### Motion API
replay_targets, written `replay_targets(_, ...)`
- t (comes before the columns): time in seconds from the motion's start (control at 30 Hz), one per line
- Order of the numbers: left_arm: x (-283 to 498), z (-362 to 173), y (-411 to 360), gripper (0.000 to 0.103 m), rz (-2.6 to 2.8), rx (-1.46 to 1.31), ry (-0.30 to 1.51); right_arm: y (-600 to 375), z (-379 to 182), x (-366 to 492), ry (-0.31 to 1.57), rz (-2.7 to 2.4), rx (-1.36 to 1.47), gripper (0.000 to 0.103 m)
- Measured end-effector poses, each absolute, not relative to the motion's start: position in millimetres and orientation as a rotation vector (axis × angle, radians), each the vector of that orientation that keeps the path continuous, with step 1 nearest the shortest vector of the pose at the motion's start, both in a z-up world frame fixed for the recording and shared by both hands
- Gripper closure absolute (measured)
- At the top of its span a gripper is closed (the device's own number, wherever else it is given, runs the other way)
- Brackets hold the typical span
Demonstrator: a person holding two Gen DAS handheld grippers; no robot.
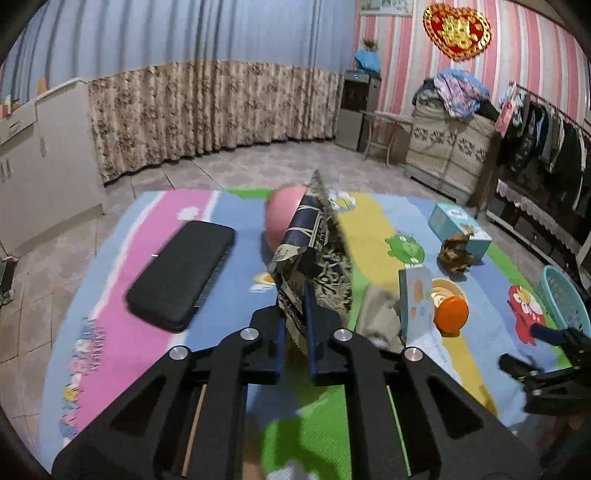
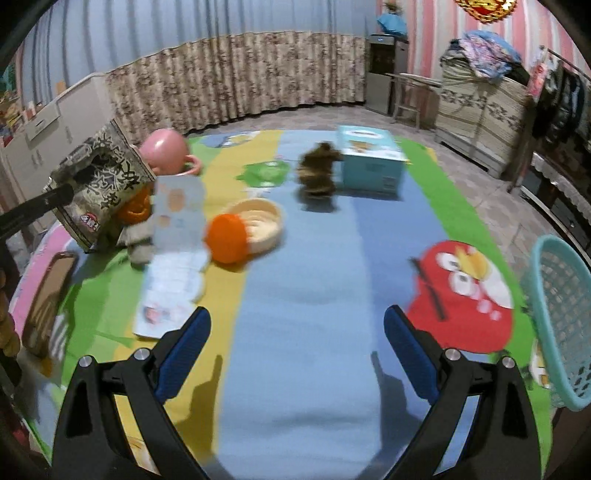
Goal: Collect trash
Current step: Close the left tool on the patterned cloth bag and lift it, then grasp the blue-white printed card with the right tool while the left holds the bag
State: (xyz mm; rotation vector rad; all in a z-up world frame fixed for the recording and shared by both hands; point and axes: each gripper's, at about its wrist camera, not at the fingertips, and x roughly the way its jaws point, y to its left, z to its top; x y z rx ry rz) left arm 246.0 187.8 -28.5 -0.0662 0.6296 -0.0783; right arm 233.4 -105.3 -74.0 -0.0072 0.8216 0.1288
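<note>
While pinching the patterned snack bag [image 1: 317, 254] in left gripper [image 1: 295, 332], lifted clear for the mesh basket [image 2: 561, 325]; right gripper [image 2: 295, 347] spread, empty.

I see a tiled floor [image 1: 236, 166] with a cartoon-printed play mat [image 2: 303, 280] spread over it, bands of pink, blue, green and yellow. Far wall: blue-striped wallpaper [image 1: 184, 33] above a floral curtain [image 1: 207, 110] hung along its lower half; right wall is pink-striped [image 1: 524, 70] and carries a red-and-gold heart ornament [image 1: 457, 32]. White cabinets [image 1: 40, 162] stand at left, a cloth-draped chest [image 1: 448, 144] piled with clothes and a rack of dark garments [image 1: 550, 136] at right; light is dim and indoor.
</note>
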Motion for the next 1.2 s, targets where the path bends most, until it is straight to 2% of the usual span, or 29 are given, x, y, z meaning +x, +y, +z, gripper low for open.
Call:
replay_targets(0.07,235,-23,200,0.101,-0.066,-0.084,0.612,-88,-75,237,0.830,0.164,-0.010,0.010)
replay_targets(0.33,200,-25,238,0.102,-0.007,-0.089,0.613,-32,-91,244,0.893,0.217,-0.098,0.012)
replay_targets(0.37,197,-27,242,0.102,-0.006,-0.092,0.621,-29,-93,246,0.908,0.219,-0.104,0.017)
replay_targets(0.4,195,-29,243,0.102,-0.003,-0.092,0.624,-27,-96,247,0.928,0.230,-0.111,0.030)
replay_targets(0.43,192,-31,245,0.102,0.003,-0.087,0.628,-26,-96,247,0.935,0.245,-0.109,0.031)
replay_targets(0.5,187,-33,248,0.102,0.011,-0.086,0.630,-23,-95,244,0.930,0.269,-0.104,0.049)
replay_targets(0.53,186,-33,249,0.102,0.012,-0.093,0.632,-23,-94,242,0.927,0.282,-0.102,0.051)
replay_targets(0.87,175,-13,227,0.102,0.013,-0.097,0.592,-49,-59,212,0.789,0.310,-0.128,0.051)
replay_targets(1.2,179,18,141,0.102,-0.106,-0.040,0.533,-170,-5,192,0.682,0.137,-0.056,0.051)
